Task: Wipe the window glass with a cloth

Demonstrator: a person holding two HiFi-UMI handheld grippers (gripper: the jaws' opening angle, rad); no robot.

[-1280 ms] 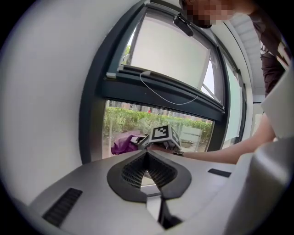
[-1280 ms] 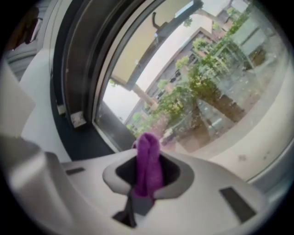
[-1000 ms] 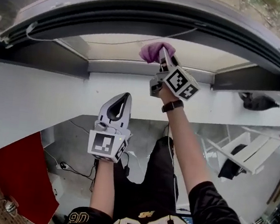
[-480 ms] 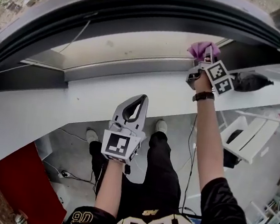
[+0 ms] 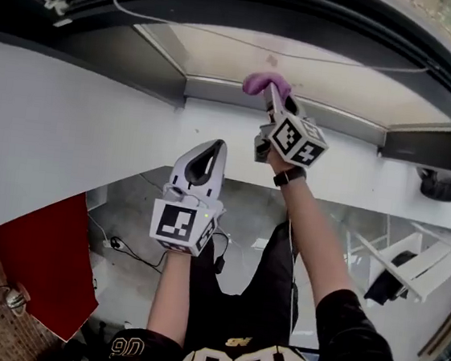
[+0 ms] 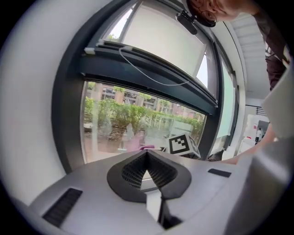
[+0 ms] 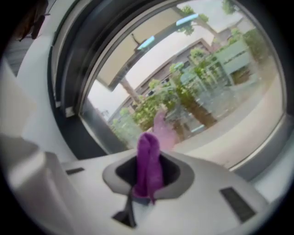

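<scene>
1. Glass [image 5: 342, 80], set in a dark frame [image 5: 253, 9], fills the space ahead of both tools. Shrubs [image 6: 115, 121] show through it. I can make out no streaks or damp marks, so how much of the pane has been covered cannot be told.
2. Right tool [image 5: 270, 94] is raised to the glass, its jaws pinching the cloth [image 5: 263, 81]. Half a second ago, in the head view, it stood near the pane's right-hand corner. Now it is back toward the middle. In the left gripper view its cube [image 6: 180, 145] sits further from the left frame post than it did a second ago. That reads as side-to-side strokes, so wiping looks to be under way.
3. Left tool [image 5: 210, 151] hangs below and to the left of the right tool, short of the glass, its jaws pressed together on nothing. It has hardly shifted and seems to take no part.
4. Cloth, purple and bunched, sticks out past the right tool's tips [image 7: 149, 160]. It is gripped much as it was a second ago. A faint pink reflection just above it suggests it is on or very near the pane.
</scene>
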